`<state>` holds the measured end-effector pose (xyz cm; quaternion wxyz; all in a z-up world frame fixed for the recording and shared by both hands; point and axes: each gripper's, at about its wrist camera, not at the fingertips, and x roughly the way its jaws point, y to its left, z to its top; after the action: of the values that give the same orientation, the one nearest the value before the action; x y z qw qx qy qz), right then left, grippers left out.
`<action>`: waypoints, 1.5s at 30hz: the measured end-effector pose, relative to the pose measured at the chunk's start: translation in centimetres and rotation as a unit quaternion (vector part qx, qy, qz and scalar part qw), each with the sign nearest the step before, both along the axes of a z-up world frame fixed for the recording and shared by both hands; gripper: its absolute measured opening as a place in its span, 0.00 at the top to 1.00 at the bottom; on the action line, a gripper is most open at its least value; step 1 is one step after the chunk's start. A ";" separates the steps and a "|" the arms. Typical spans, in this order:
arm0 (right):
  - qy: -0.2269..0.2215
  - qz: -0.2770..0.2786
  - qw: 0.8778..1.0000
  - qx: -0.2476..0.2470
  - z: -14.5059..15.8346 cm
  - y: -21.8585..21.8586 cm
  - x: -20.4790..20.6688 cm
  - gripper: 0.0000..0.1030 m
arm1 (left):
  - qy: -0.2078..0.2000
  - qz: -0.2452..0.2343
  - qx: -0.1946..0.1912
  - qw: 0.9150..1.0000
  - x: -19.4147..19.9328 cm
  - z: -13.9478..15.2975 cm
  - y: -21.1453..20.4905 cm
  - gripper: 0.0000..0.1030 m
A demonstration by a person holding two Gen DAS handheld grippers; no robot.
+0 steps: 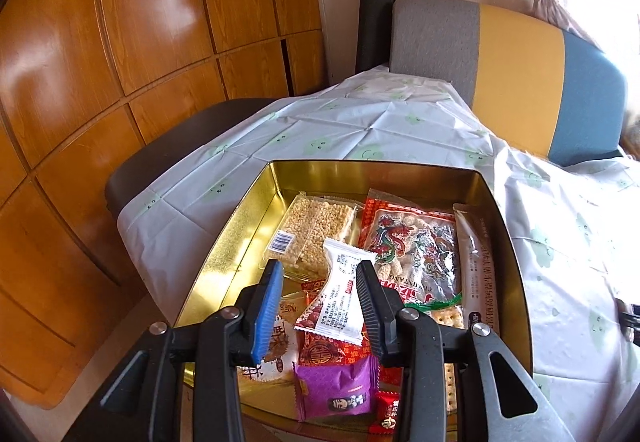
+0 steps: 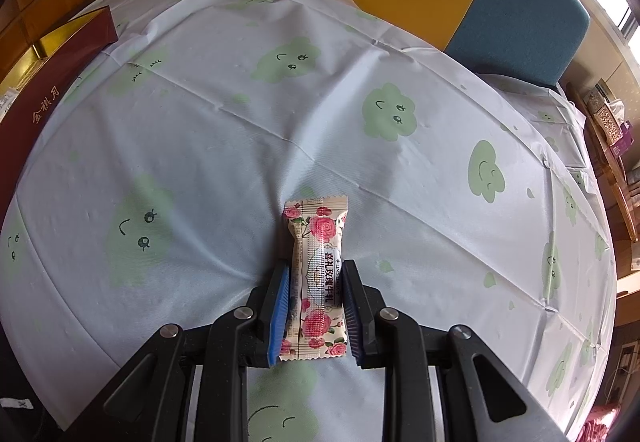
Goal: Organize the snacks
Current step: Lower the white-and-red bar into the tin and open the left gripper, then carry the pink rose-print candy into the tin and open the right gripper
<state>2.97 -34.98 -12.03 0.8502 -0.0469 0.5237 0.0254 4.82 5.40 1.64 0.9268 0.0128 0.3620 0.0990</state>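
While the white tablecloth (image 2: 320,113), thin crinkled plastic printed with green smiling clouds, is covering the whole table, the gold-lined tin (image 1: 248,226) is sitting open on it beneath the left gripper (image 1: 320,298). Its shiny rectangular well is already holding flat packets: a clear tray of puffed-grain bars (image 1: 308,238), a red dragon-printed bag (image 1: 416,242), and a purple sachet (image 1: 336,390) nearest the camera. That gripper's jaws are standing apart around a small white wrapped sweet (image 1: 340,298), which is leaning against the right pad and hanging clear of the blue left one, its long axis tilted steeply. It is lying directly over the tin, so letting it fall looks like the coming move. Off to the side, the right gripper (image 2: 318,306) is pinching a rose-printed candy (image 2: 318,274) across its narrow width, the wrapper's long axis running straight ahead over the bare cloth.
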 end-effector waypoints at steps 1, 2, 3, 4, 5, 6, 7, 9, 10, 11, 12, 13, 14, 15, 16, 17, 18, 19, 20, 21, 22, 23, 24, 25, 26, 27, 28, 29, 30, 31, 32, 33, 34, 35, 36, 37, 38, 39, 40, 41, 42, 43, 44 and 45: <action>0.000 -0.001 1.000 0.000 0.0 0.0 0.0 0.75 | -0.003 0.000 0.000 1.000 -0.2 0.1 0.1 0.62; -0.001 -0.003 1.000 0.001 0.0 0.0 0.0 0.75 | -0.005 -0.001 -0.002 1.000 -0.4 0.2 0.2 0.62; -0.001 -0.004 1.000 0.001 0.0 0.0 0.0 0.75 | -0.007 -0.001 -0.003 1.000 -0.5 0.4 0.3 0.62; -0.001 -0.005 1.000 0.000 0.0 0.0 0.0 0.76 | -0.008 -0.001 -0.005 1.000 -0.6 0.5 0.4 0.62; -0.002 -0.005 1.000 0.000 0.0 0.0 -0.1 0.76 | -0.011 -0.001 -0.006 1.000 -0.8 0.6 0.5 0.62; -0.003 -0.005 1.000 -0.002 0.0 0.0 -0.1 0.76 | -0.012 -0.003 -0.007 1.000 -0.9 0.7 0.5 0.62; -0.003 -0.006 1.000 -0.003 0.0 0.1 -0.1 0.76 | -0.012 -0.005 -0.007 1.000 -1.0 0.8 0.5 0.62; -0.004 -0.007 1.000 -0.004 -0.1 0.1 -0.1 0.76 | -0.014 -0.006 -0.007 1.000 -1.2 0.8 0.7 0.62; -0.003 -0.008 1.000 -0.004 0.0 0.1 -0.2 0.77 | -0.013 -0.008 -0.008 1.000 -1.3 0.8 0.8 0.62; -0.002 -0.009 1.000 -0.004 0.0 0.1 -0.2 0.77 | -0.012 -0.009 -0.009 1.000 -1.4 0.7 0.8 0.62; -0.001 -0.010 1.000 -0.004 0.0 0.1 -0.2 0.77 | -0.010 -0.010 -0.009 1.000 -1.4 0.6 0.9 0.62; 0.001 -0.012 1.000 -0.005 0.1 0.1 -0.1 0.77 | -0.008 -0.010 -0.011 1.000 -1.5 0.5 1.0 0.62; 0.003 -0.014 1.000 -0.009 0.1 0.2 0.0 0.78 | -0.006 -0.010 -0.013 1.000 -1.6 0.4 1.1 0.62; 0.006 -0.016 1.000 -0.013 0.1 0.4 0.0 0.78 | -0.004 -0.012 -0.016 1.000 -1.6 0.4 1.2 0.62; 0.010 -0.018 1.000 -0.018 0.1 0.5 0.2 0.79 | -0.003 -0.013 -0.017 1.000 -1.7 0.3 1.2 0.62; 0.015 -0.023 0.999 -0.021 0.2 0.7 0.5 0.80 | -0.003 -0.014 -0.019 1.000 -1.8 0.3 1.3 0.62; 0.021 -0.029 0.999 -0.026 0.3 0.9 0.6 0.80 | -0.002 -0.017 -0.022 1.000 -1.8 0.2 1.3 0.62; 0.026 -0.034 0.998 -0.036 0.4 1.1 0.8 0.80 | -0.001 -0.020 -0.024 1.000 -1.9 0.2 1.3 0.62; 0.029 -0.039 0.998 -0.046 0.5 1.4 1.0 0.80 | 0.000 -0.023 -0.025 0.999 -2.0 0.2 1.4 0.62; 0.030 -0.046 0.997 -0.049 0.6 1.6 1.1 0.80 | 0.001 -0.025 -0.025 0.999 -2.1 0.1 1.4 0.62; 0.027 -0.053 0.997 -0.040 0.8 1.7 1.1 0.80 | 0.002 -0.026 -0.025 0.999 -2.2 0.1 1.5 0.62; 0.024 -0.059 0.998 -0.027 1.0 1.8 1.0 0.80 | 0.003 -0.026 -0.027 0.999 -2.3 0.0 1.6 0.62; 0.021 -0.062 0.998 -0.018 1.2 2.1 0.9 0.80 | 0.004 -0.026 -0.029 0.999 -2.4 -0.1 1.7 0.62; 0.018 -0.063 0.998 -0.011 1.4 2.6 0.8 0.80 | 0.004 -0.025 -0.030 0.999 -2.5 -0.1 1.8 0.62; 0.012 -0.063 0.998 -0.004 1.7 3.1 0.7 0.80 | 0.003 -0.024 -0.030 0.999 -2.5 -0.1 2.0 0.62; 0.006 -0.062 0.998 0.003 2.0 3.7 0.6 0.80 | 0.003 -0.022 -0.030 0.999 -2.6 -0.1 2.1 0.62; 0.001 -0.059 0.998 0.010 2.3 4.3 0.5 0.80 | 0.003 -0.021 -0.032 0.999 -2.6 -0.1 2.2 0.62; -0.006 -0.057 0.998 0.019 2.7 4.9 0.4 0.80 | 0.001 -0.018 -0.034 0.999 -2.7 -0.1 2.3 0.62; -0.014 -0.054 0.998 0.034 3.2 5.5 0.2 0.80 | 0.000 -0.017 -0.034 0.999 -2.7 -0.2 2.4 0.62; -0.019 -0.051 0.997 0.050 3.6 6.2 0.2 0.80 | 0.000 -0.017 -0.034 0.999 -2.7 -0.2 2.5 0.62; -0.025 -0.045 0.997 0.063 4.1 7.0 0.1 0.80 | 0.000 -0.017 -0.035 0.999 -2.7 -0.1 2.5 0.62; -0.031 -0.037 0.996 0.071 4.5 7.9 0.1 0.80 | -0.001 -0.017 -0.035 0.999 -2.7 -0.1 2.5 0.62; -0.038 -0.028 0.996 0.078 5.0 8.9 0.0 0.80 | -0.002 -0.017 -0.036 0.999 -2.7 -0.1 2.6 0.62; -0.043 -0.019 0.995 0.085 5.4 9.9 0.1 0.80 | -0.002 -0.017 -0.036 0.999 -2.7 -0.1 2.6 0.62; -0.048 -0.010 0.995 0.092 5.9 10.9 0.1 0.80 | -0.003 -0.016 -0.036 0.999 -2.7 -0.1 2.6 0.62; -0.053 -0.002 0.994 0.098 6.3 11.9 0.1 0.80 | -0.003 -0.016 -0.037 0.999 -2.7 -0.1 2.6 0.62; -0.059 0.007 0.993 0.104 6.8 12.8 0.1 0.80 | -0.003 -0.016 -0.037 0.999 -2.7 -0.1 2.6 0.62; -0.065 0.014 0.992 0.110 7.4 14.0 -0.1 0.80 | -0.003 -0.016 -0.037 0.999 -2.7 -0.1 2.7 0.62; -0.071 0.023 0.991 0.116 8.0 15.0 -0.1 0.80 | -0.003 -0.016 -0.037 0.999 -2.7 -0.1 2.7 0.62; -0.076 0.031 0.989 0.120 8.5 15.8 0.0 0.80 | -0.003 -0.015 -0.037 0.999 -2.8 -0.1 2.8 0.62; -0.081 0.039 0.988 0.125 9.0 16.6 0.2 0.80 | -0.003 -0.014 -0.037 0.999 -2.8 -0.1 2.9 0.62; -0.084 0.048 0.987 0.130 9.4 17.4 0.3 0.80 | -0.003 -0.013 -0.036 0.999 -2.8 -0.1 3.0 0.62; -0.088 0.055 0.986 0.134 9.9 18.2 0.4 0.80 | -0.002 -0.011 -0.037 0.999 -2.8 -0.1 3.1 0.62; -0.091 0.062 0.985 0.136 10.2 18.9 0.5 0.80 | -0.001 -0.010 -0.038 0.999 -2.8 -0.1 3.2 0.62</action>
<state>3.48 -16.12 -1.83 0.8897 0.0345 0.4317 0.1443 2.05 8.57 1.50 0.9280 -0.0188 0.3641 0.0764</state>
